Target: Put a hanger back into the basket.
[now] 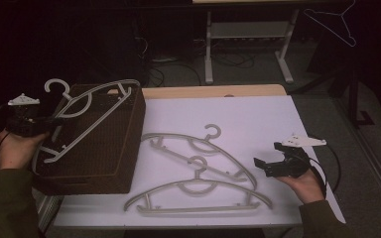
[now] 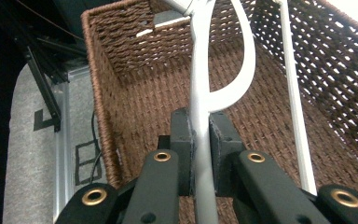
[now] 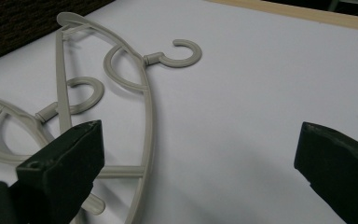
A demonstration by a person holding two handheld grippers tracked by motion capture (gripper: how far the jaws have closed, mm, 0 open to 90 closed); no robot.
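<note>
— Where is the hanger going?

— The left gripper (image 1: 54,120) is clamping the grey hanger (image 1: 92,111) over the wicker basket (image 1: 106,163) on the left, its long axis slanting from near left to far right across the rim.

— And the other?

— The right gripper (image 1: 265,163) is hovering wide open just right of two hangers (image 1: 198,176) lying on the white table (image 1: 258,119); beyond, a dim floor.

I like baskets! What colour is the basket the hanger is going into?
The basket is dark brown woven wicker, clearest in the left gripper view.
</note>
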